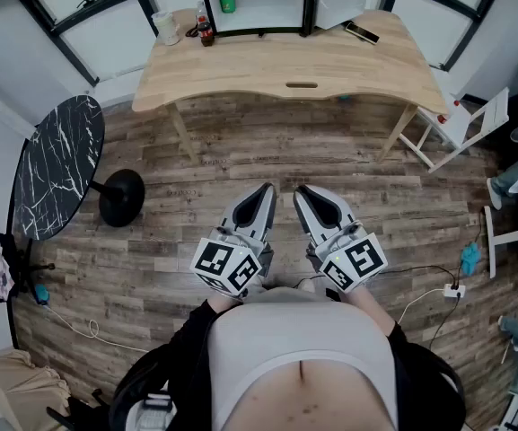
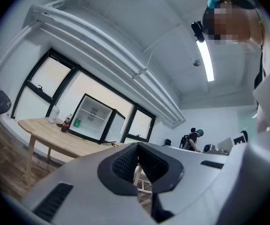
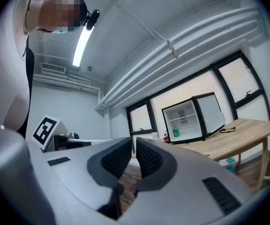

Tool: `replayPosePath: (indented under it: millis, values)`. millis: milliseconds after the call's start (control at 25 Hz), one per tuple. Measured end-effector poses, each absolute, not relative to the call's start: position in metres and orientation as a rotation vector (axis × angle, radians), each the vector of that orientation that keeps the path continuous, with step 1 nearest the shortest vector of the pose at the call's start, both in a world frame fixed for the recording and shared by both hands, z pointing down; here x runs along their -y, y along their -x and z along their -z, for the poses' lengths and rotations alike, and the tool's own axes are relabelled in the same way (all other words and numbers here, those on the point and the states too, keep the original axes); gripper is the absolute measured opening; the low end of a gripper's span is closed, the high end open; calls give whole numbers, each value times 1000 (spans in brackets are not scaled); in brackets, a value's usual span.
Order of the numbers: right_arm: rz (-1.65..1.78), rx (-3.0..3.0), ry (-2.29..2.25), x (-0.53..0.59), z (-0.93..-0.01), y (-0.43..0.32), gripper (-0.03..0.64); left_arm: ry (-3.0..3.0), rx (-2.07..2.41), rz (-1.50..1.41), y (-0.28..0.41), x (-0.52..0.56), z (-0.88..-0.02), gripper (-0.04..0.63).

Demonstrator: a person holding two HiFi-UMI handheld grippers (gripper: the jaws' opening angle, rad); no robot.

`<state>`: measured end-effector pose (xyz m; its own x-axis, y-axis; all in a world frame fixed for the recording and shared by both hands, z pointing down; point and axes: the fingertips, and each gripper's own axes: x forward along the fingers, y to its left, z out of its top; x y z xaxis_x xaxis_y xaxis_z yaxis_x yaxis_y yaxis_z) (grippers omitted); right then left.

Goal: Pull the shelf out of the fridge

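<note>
Standing at the far edge of one pale wooden table [image 1: 285, 65], one boxy black fridge [image 1: 260, 3] held one thin shelf [image 3: 183, 116] inside. Well short of the table, the left gripper [image 1: 266, 190] and right gripper [image 1: 301, 191], two smooth grey wedges, had jaws closed, empty.

Fridge [image 1: 267, 7] top cut off (shelf [image 3: 184, 116] tiny).

A wooden table [image 1: 285, 65] stood well ahead of the left gripper [image 1: 266, 189] and the right gripper [image 1: 302, 191], across a plank floor [image 1: 267, 160]. At its far edge, ahead-left of the left gripper, sat a white jug [image 1: 165, 27] with a soda bottle [image 1: 206, 32] near it. A phone [image 1: 361, 32] lay ahead-right of the right gripper. A round black marble table [image 1: 57, 164] stood well left of the left gripper, and a white folding chair [image 1: 463, 124] well right of the right one.
</note>
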<state>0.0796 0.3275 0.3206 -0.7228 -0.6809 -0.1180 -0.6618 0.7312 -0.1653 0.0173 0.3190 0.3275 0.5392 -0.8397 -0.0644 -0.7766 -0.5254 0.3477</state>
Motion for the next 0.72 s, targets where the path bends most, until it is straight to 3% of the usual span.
replayPosePath:
  millis: [720]
  values:
    - [177,-2759,1091,-328,-323,-52,49,-2499,1328,332,10,-320,-327,6]
